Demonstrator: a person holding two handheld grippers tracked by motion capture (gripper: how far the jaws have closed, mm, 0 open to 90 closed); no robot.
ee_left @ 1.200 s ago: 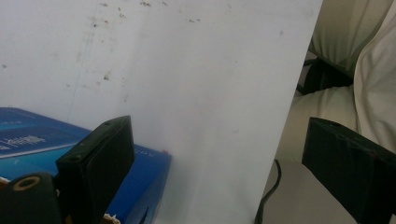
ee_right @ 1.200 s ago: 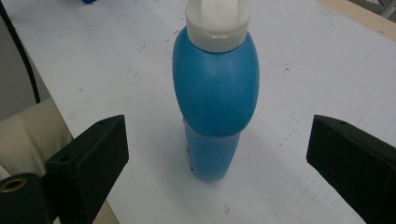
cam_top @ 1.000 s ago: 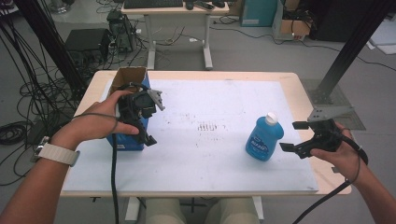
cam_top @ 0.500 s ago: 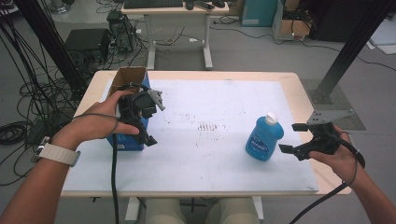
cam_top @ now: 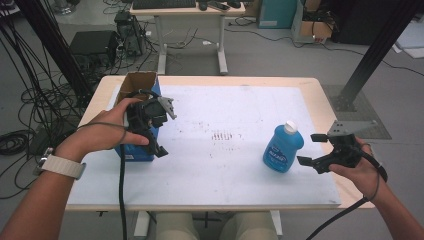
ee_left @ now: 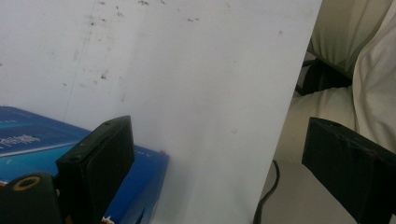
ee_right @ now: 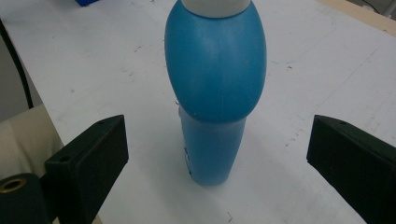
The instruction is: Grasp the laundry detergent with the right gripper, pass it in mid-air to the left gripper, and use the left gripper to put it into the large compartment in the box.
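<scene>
A blue bottle [cam_top: 282, 148] with a white cap stands upright on the white table top [cam_top: 225, 165], right of centre. My right gripper [cam_top: 311, 149] is just to its right, open, with its jaws pointed at the bottle. In the right gripper view the bottle [ee_right: 215, 79] stands between and beyond the wide-apart jaws of that gripper [ee_right: 218, 144], untouched. My left gripper [cam_top: 155, 142] hovers over a blue cardboard box [cam_top: 131, 151] at the table's left, open and empty. In the left gripper view one of the fingers [ee_left: 100, 168] overlaps the box [ee_left: 28, 140].
The box's brown flaps [cam_top: 137, 80] are open at the top near the back left corner. A desk [cam_top: 185, 10], cables [cam_top: 30, 100] and black frame posts [cam_top: 380, 45] surround the table. The person's legs [ee_left: 355, 56] sit past the front edge.
My right gripper has edged slightly left, closer to the bottle. The left gripper and the box have stayed put.
</scene>
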